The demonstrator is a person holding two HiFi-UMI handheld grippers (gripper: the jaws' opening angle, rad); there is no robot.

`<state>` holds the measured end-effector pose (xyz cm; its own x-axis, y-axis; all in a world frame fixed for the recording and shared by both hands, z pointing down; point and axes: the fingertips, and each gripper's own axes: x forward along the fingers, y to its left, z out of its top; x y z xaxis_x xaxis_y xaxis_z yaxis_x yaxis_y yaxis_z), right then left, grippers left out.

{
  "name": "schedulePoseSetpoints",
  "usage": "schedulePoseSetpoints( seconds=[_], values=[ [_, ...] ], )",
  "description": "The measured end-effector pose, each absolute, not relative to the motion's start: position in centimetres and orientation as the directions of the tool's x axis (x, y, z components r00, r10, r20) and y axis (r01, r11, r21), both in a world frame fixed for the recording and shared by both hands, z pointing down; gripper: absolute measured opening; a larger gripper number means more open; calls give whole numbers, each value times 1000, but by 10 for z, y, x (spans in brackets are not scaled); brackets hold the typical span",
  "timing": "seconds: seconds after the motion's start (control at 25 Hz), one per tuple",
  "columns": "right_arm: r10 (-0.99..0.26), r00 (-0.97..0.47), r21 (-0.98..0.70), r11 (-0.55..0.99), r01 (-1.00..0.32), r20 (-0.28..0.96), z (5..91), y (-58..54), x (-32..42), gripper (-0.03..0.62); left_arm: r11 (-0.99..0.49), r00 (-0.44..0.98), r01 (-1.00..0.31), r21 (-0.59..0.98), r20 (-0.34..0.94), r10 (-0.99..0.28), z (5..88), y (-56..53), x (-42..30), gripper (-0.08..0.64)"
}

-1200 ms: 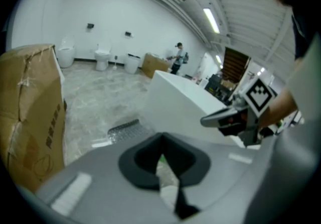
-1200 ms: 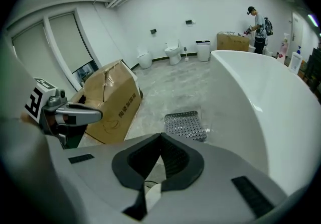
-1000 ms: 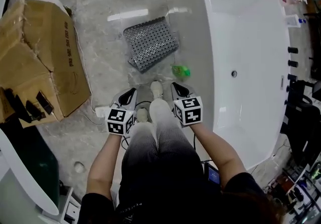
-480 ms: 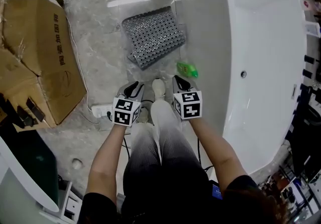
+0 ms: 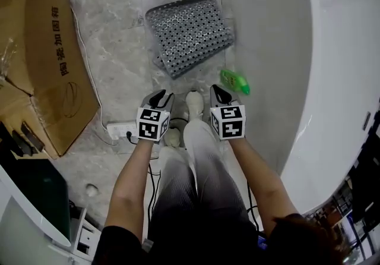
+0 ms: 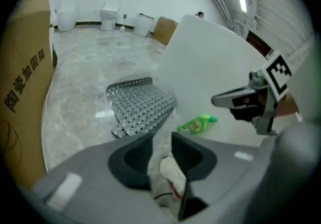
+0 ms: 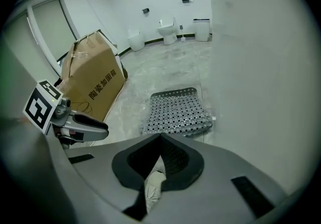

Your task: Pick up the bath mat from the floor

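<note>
Lying flat on the marble floor, the grey perforated bath mat sits just beside the white bathtub. A green bottle rests near its closest corner. Both grippers hover short of it. The left gripper is opening its jaws on nothing, while the right gripper has its tips together, empty. A cardboard box stands well left.

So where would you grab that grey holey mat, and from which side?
Take the bath mat by its near left corner, coming in low from the person's side. It lies flat and thin, but that edge looks doubled over, giving jaws something to pinch. The bathtub crowds its right side and a green bottle lies by the near right corner.
</note>
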<state>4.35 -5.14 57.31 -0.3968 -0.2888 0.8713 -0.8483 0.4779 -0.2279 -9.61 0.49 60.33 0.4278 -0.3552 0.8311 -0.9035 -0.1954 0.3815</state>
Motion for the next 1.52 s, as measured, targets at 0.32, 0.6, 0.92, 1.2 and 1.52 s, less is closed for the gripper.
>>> schedulePoseSetpoints(
  seconds=[0.32, 0.6, 0.92, 1.2, 1.52],
  values=[
    [-265, -383, -241, 443, -863, 885, 642, -43, 47, -2, -163, 402, -915, 368, 853, -333, 684, 0, -107, 126],
    [-237, -381, -261, 414, -872, 894, 687, -25, 50, -2, -157, 398, -917, 366, 866, -304, 748, 8, -116, 150],
    [-238, -392, -271, 417, -868, 889, 726, -17, 48, -2, -162, 408, -913, 375, 855, -319, 803, -1, -108, 160],
    [-250, -403, -285, 399, -872, 880, 747, -9, 52, -2, -162, 427, -904, 395, 837, -342, 826, -9, -99, 213],
    [-239, -414, -298, 404, -865, 878, 769, 1, 57, -2, -181, 452, -892, 414, 819, -353, 845, -17, -89, 232]
  ],
)
